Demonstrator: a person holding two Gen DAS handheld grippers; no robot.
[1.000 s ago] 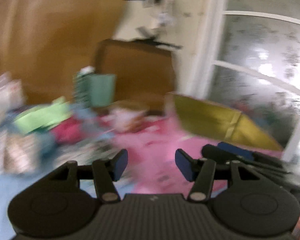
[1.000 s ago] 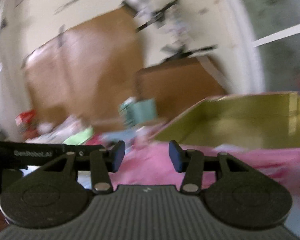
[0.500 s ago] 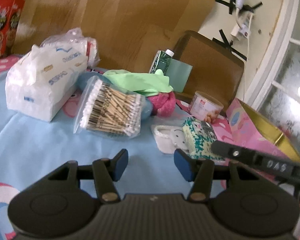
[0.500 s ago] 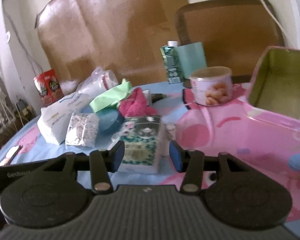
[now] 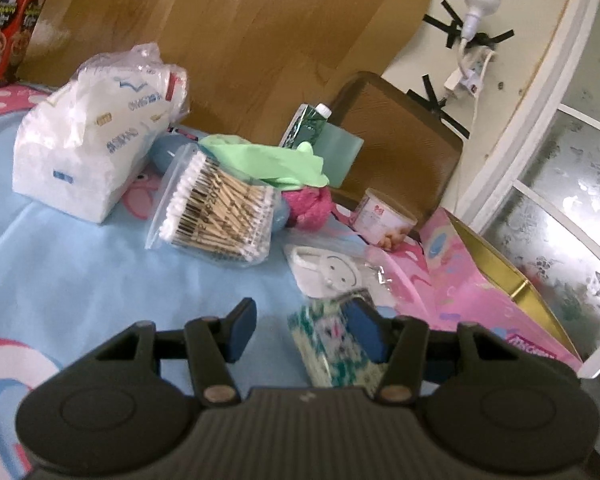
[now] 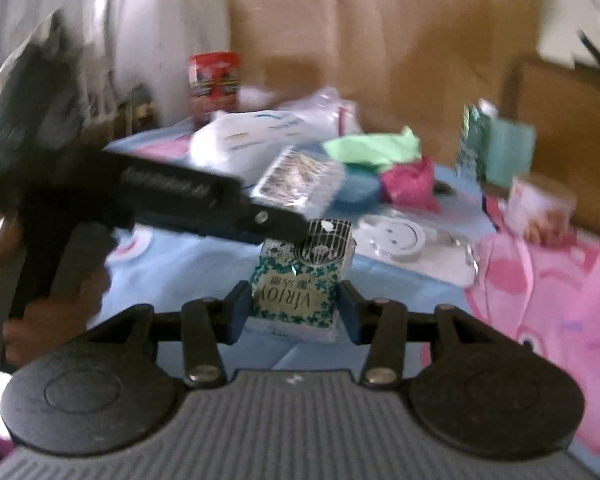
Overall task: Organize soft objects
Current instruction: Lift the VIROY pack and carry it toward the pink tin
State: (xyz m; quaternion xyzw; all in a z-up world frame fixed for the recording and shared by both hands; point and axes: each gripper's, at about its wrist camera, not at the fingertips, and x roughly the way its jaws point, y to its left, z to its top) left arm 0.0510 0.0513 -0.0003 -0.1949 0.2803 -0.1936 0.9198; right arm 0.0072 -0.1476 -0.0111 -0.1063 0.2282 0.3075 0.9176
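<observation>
Right wrist view: right tool (image 6: 292,316) has its jaws apart, bracketing a green-and-white pocket tissue pack (image 6: 300,292) that stands on the bench (image 6: 188,264). Pads sit just beside the pack's two sides; frame is blurred, so contact cannot be confirmed. No squeeze visible in the wrapper. Left tool, seen here as a black bar (image 6: 172,200), reaches in from the left with its tip over the pack's far top edge; touching or just above, cannot tell.

Left wrist view: left tool (image 5: 306,326) jaws apart, nothing clamped. Same tissue pack (image 5: 328,344) lies against the inner side of its right-hand pad, off-centre in the gap.

Inventory on the blue cloth, all loose: large tissue bag (image 5: 84,148), bagged cotton swabs (image 5: 216,212), green cloth (image 5: 268,160) over a pink fuzzy item (image 5: 308,204), smiley-face pad in clear wrap (image 5: 328,268). Pink box with gold interior (image 5: 496,280) stands open just beside them at right; what shows of the interior looks empty, though most is hidden.

Judgement: task at its start. No soft item appears sorted. Tissue pack looks like the first pick, grasp not yet closed. Everything else remains.
</observation>
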